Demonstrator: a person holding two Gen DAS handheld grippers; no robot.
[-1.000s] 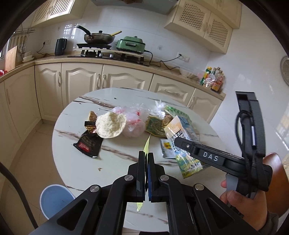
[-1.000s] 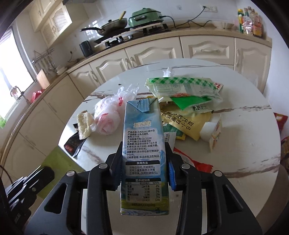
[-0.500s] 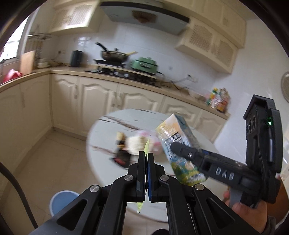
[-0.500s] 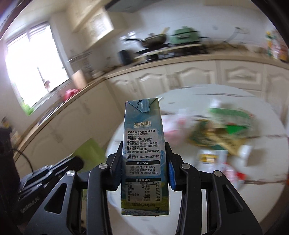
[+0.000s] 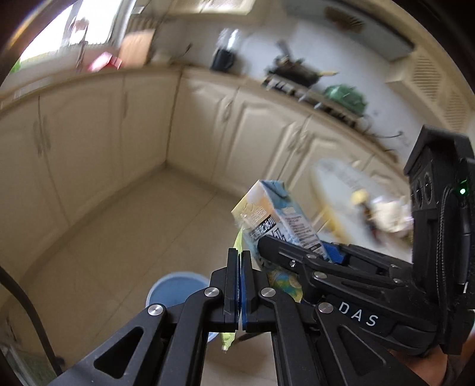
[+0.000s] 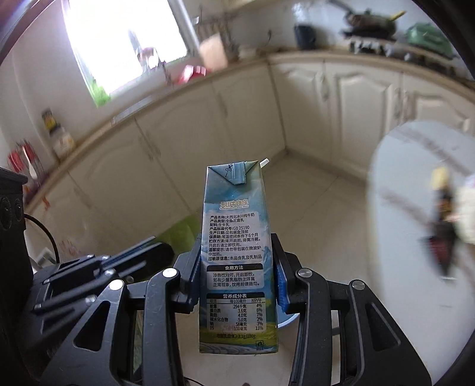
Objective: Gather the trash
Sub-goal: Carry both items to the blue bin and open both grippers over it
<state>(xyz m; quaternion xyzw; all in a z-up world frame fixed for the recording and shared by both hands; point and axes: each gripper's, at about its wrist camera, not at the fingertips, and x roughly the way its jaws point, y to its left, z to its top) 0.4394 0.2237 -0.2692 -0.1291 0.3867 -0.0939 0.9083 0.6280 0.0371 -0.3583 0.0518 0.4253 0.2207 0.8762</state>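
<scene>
My left gripper (image 5: 240,255) is shut on a thin yellow-green wrapper (image 5: 227,341), which sticks out above and below the pads. My right gripper (image 6: 236,240) is shut on an upright blue milk carton (image 6: 237,252), with its blue pads pressed on both sides. The left wrist view shows the carton (image 5: 276,213) tilted, just right of my left fingers. A round blue bin (image 5: 175,288) stands on the floor right below both grippers, partly hidden by them. The white round table (image 6: 394,193) with the remaining trash lies blurred at the right.
Cream cabinets (image 5: 207,133) run along two walls and meet in a corner ahead. The beige tiled floor (image 5: 133,237) lies open between them. A hand (image 5: 421,365) holds the right gripper's handle. A stove with a pan (image 6: 371,26) is at the back right.
Both grippers have swung left, away from the table, and now hang over the floor and the blue bin. The carton and the wrapper remain gripped.
</scene>
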